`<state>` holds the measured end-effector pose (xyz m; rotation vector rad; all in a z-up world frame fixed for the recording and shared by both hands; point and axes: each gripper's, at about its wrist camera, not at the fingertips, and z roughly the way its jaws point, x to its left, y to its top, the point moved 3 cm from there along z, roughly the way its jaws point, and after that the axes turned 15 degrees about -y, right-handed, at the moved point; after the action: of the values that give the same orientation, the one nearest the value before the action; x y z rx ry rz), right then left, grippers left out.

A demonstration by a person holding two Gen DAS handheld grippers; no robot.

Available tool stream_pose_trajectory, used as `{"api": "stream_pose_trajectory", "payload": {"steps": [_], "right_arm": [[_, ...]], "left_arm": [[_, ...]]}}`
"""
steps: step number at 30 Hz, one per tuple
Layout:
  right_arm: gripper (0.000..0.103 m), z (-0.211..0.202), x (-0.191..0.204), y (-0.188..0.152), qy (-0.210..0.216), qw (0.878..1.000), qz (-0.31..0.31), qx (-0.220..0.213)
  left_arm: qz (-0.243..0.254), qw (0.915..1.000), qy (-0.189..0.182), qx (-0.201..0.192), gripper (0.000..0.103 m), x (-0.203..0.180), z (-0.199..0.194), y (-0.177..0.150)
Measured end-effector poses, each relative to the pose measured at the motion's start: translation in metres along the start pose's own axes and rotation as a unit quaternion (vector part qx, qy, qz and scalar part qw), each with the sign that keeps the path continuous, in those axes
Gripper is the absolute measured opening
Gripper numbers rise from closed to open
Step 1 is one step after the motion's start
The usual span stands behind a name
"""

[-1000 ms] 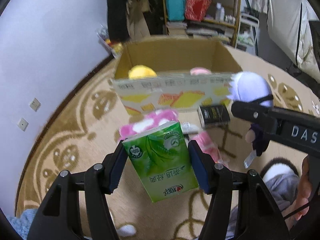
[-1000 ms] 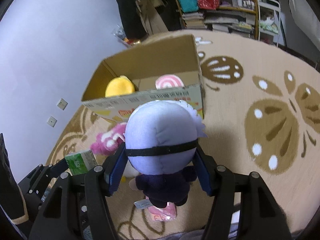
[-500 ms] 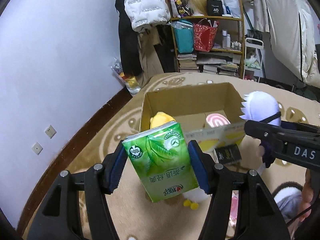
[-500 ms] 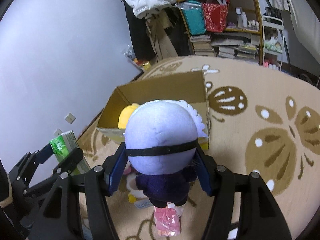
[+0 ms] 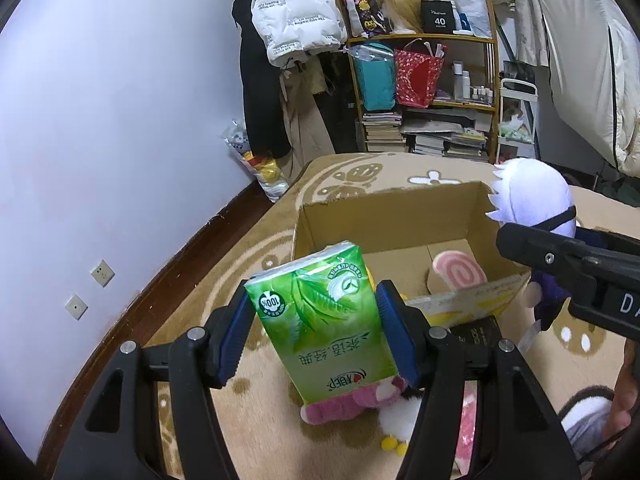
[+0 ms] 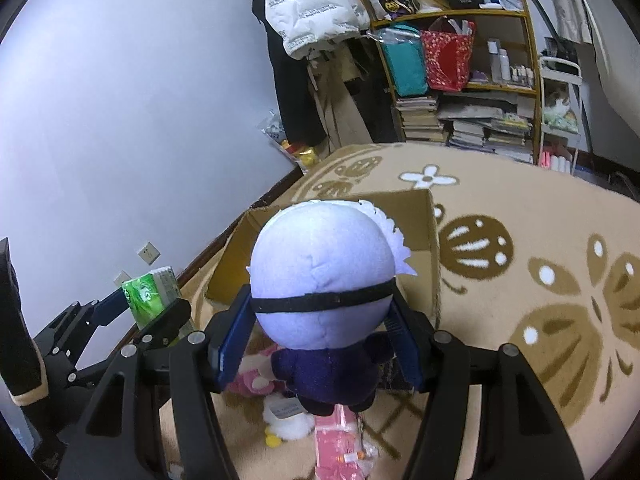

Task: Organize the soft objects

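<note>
The left hand-held gripper (image 5: 316, 330) is clenched on a green tissue pack (image 5: 322, 316), its blue pads (image 5: 234, 336) pressing the two narrow sides; the pack hangs tilted in the air, in front of the open cardboard box (image 5: 384, 220) and above the rug (image 5: 224, 276); the right hand-held gripper (image 6: 320, 340) is clamped on a plush doll (image 6: 322, 280), pads squeezing the lower part of its round pale head just beneath a black band, likewise held aloft short of the box.

The tissue pack is probably light and yielding; its glossy plastic wrap looks slippery, so a grip across the flat sides, as now, seems safer than at a corner; squeezed hard, it would dent rather than break. The doll is stuffed fabric, soft and springy, light, with a matte nap that should not slide; the big head gives the pads bulk to bite on, while the small dark body (image 6: 328, 372) dangles free and may swing.

The box is stiff corrugated board, flaps open, with a pink spiral cushion (image 5: 456, 276) lying inside; on the rug near it lie a pink fuzzy toy (image 5: 344, 406), a white fluffy toy (image 5: 396, 420) with yellow feet and a pink flat packet (image 6: 340, 444); the rug is short-piled, tan with brown flower shapes.
</note>
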<state>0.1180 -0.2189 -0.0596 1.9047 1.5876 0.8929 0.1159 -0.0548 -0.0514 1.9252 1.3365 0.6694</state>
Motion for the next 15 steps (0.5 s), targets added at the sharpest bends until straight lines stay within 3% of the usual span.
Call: {"api": "stream_pose_trajectory", "payload": {"steps": [9,15], "right_arm": [[0.067,0.008,0.002,0.018,-0.004,1.0,-0.009,-0.024],[0.067,0.019,-0.002,0.022,-0.014,1.0,-0.016,-0.019]], "left_arm": [[0.01,0.9998,0.014,-0.012,0.06,0.009,0.02,0.021],[-0.015,0.9998,0.0,-0.014,0.06,0.022,0.03,0.029]]}}
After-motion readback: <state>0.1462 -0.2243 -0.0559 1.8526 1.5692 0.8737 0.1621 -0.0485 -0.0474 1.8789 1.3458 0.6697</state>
